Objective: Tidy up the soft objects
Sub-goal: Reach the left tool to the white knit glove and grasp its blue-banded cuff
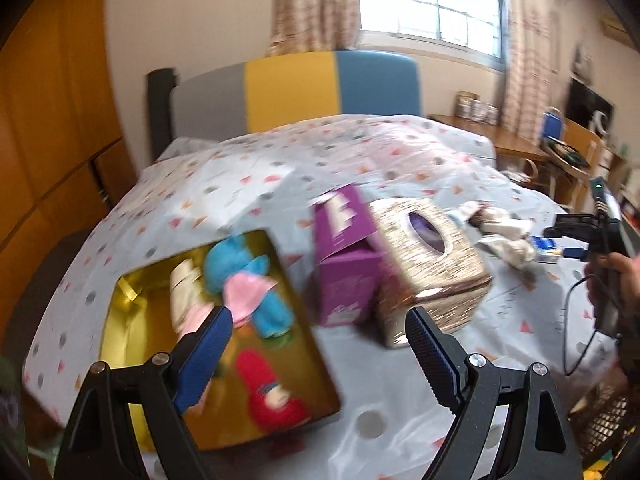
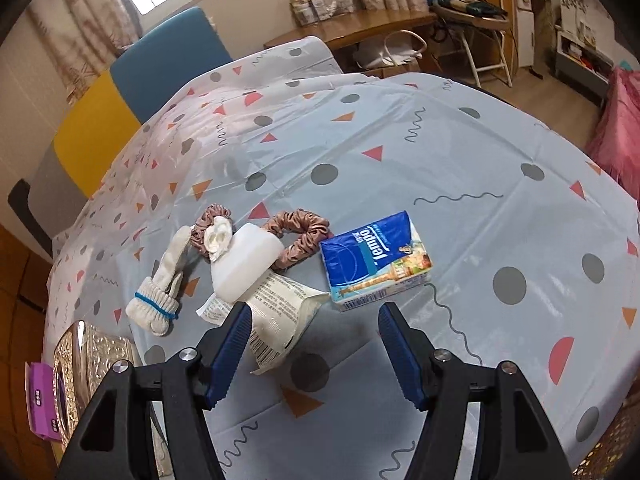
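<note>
Grippers (image 1: 318, 326) (image 2: 314, 320) held apart and empty over patterned tablecloth (image 2: 400, 160).
Blue rectangular tissue pack (image 2: 376, 264) is approached by the right one; crowding by crinkled white wrapper (image 2: 276, 312) risks a mis-grab.

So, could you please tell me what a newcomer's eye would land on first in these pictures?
Probably the gold-lined box at the near left of the patterned tablecloth, holding blue and red plush toys. Next, the blue Tempo tissue pack lying flat just ahead of the right gripper, whose jaws stand open and empty.
</note>
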A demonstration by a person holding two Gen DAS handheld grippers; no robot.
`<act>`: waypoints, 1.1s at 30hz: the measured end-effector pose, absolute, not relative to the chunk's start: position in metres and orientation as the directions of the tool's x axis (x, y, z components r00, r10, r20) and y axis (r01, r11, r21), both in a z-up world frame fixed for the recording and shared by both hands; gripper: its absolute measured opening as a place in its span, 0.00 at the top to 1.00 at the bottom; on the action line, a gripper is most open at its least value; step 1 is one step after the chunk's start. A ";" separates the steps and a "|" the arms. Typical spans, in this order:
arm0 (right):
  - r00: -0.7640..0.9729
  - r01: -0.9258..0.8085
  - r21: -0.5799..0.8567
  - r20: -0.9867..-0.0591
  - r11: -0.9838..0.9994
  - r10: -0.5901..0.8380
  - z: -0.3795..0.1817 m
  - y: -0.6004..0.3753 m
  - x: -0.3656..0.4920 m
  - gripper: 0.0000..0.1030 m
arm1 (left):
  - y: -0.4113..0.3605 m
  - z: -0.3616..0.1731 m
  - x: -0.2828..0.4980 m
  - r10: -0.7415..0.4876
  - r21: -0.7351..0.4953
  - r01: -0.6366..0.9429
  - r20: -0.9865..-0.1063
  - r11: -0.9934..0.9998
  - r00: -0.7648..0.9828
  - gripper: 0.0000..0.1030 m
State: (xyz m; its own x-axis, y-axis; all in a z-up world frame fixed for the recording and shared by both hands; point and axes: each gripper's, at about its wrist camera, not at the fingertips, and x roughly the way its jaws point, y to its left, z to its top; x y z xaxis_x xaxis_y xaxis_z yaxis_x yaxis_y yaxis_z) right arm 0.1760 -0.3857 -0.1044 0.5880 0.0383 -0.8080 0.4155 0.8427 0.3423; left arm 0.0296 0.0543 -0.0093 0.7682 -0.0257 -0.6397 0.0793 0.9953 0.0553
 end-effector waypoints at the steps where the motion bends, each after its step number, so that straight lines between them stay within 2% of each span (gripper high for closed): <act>1: 0.589 0.418 0.357 -0.807 0.835 0.050 -0.105 -0.387 0.175 0.35 | 0.046 -0.004 0.035 -0.046 0.053 0.104 -0.634 0.993 0.772 0.14; 8: 0.594 0.423 0.407 -0.799 0.810 0.091 -0.104 -0.392 0.173 0.35 | -0.026 0.025 0.086 -0.187 0.062 0.300 -0.658 0.952 0.729 0.14; 13: 0.621 0.413 0.437 -0.777 0.799 0.105 -0.097 -0.395 0.169 0.35 | -0.084 0.024 0.141 -0.208 0.095 0.396 -0.728 0.913 0.654 0.14; 17: 0.638 0.411 0.478 -0.759 0.777 0.129 -0.095 -0.400 0.166 0.35 | -0.121 0.010 0.178 -0.164 0.156 0.431 -0.770 0.889 0.617 0.14; 20: 0.649 0.411 0.509 -0.746 0.756 0.148 -0.095 -0.405 0.164 0.35 | -0.140 -0.005 0.204 -0.139 0.173 0.451 -0.805 0.875 0.577 0.21; 23: 0.654 0.404 0.535 -0.736 0.742 0.175 -0.095 -0.407 0.163 0.35 | -0.156 -0.022 0.229 -0.124 0.188 0.472 -0.824 0.861 0.553 0.23; 26: 0.658 0.391 0.553 -0.727 0.735 0.196 -0.094 -0.407 0.163 0.35 | -0.174 -0.045 0.255 -0.083 0.203 0.486 -0.859 0.850 0.505 0.34; 33: 0.668 0.359 0.598 -0.701 0.716 0.251 -0.093 -0.405 0.163 0.35 | -0.208 -0.095 0.304 0.025 0.241 0.487 -0.912 0.840 0.409 0.37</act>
State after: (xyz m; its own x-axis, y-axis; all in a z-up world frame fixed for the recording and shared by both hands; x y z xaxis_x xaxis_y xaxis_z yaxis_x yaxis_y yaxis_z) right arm 0.1627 -0.4051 -0.0930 0.6678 0.2510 -0.7007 0.3586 0.7164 0.5984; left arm 0.3043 -0.2077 -0.0945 0.4092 0.0246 -0.9121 0.4868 0.8396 0.2410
